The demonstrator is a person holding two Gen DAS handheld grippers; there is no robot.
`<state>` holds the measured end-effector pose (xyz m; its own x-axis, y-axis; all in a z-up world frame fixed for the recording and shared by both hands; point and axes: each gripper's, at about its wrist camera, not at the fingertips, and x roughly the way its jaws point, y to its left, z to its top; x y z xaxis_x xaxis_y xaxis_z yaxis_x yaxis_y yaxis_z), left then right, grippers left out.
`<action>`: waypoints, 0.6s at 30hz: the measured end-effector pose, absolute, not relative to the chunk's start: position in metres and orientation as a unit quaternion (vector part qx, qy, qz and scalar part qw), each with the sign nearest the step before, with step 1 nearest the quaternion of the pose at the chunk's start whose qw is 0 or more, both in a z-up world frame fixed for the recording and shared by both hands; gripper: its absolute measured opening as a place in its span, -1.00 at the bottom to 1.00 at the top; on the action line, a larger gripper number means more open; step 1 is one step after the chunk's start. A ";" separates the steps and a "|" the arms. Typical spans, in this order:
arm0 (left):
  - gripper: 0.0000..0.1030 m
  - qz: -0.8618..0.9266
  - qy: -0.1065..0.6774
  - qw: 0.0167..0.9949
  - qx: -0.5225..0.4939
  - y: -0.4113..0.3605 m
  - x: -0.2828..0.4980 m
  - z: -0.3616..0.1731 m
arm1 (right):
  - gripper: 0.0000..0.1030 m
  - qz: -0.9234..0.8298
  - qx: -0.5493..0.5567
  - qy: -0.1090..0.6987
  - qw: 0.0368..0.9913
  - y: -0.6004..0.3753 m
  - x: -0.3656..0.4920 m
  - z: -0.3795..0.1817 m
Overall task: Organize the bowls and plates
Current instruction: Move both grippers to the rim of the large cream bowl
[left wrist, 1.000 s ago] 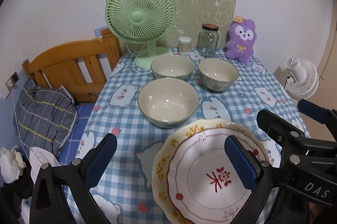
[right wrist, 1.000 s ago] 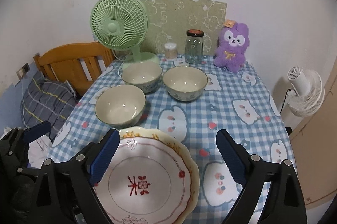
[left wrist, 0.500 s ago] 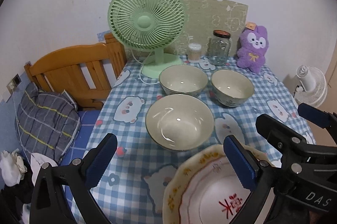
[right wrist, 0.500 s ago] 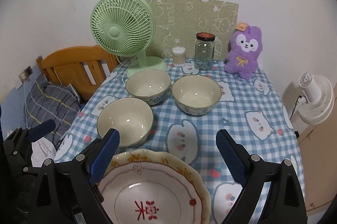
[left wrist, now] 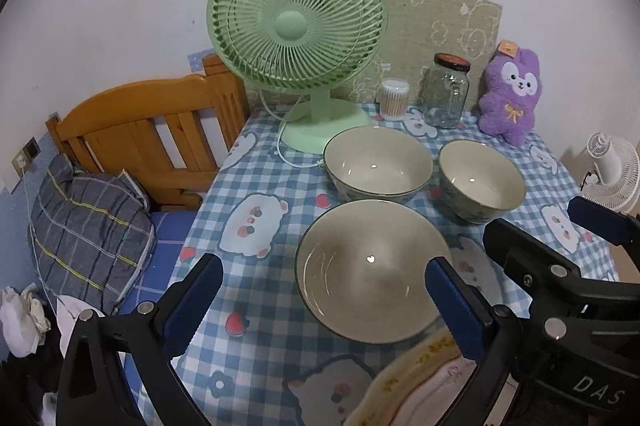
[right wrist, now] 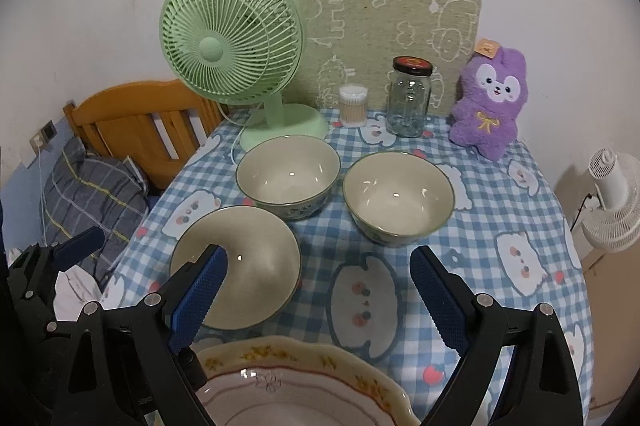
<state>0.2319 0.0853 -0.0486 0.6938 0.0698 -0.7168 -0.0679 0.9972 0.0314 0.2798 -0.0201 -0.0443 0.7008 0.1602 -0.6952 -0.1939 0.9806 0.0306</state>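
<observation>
Three cream bowls stand on the checked tablecloth: a near one (left wrist: 372, 270) (right wrist: 240, 266), a far left one (left wrist: 378, 161) (right wrist: 288, 175) and a far right one (left wrist: 480, 179) (right wrist: 398, 195). A scalloped plate (right wrist: 304, 382) (left wrist: 416, 386) with yellow flowers and a red ring lies at the front edge. My left gripper (left wrist: 324, 300) is open, its blue pads on either side of the near bowl and just short of it. My right gripper (right wrist: 316, 300) is open above the plate's far rim, with the near bowl by its left pad.
A green desk fan (left wrist: 298, 37) (right wrist: 236, 45), a cotton-swab tub (right wrist: 353, 105), a glass jar (right wrist: 410, 101) and a purple plush (right wrist: 490, 101) line the back of the table. A wooden bed frame (left wrist: 152, 129) and pillow (left wrist: 88, 226) lie left; a white fan (right wrist: 612, 201) stands right.
Both grippers have moved forward over the table. The plate has slid toward the bottom of both views and the bowls loom larger. Both stay open.
</observation>
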 end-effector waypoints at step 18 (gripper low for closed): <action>0.50 0.035 0.433 0.901 -0.015 0.105 0.273 -0.092 | 0.46 0.103 -0.010 0.429 0.897 -0.002 0.334 -0.095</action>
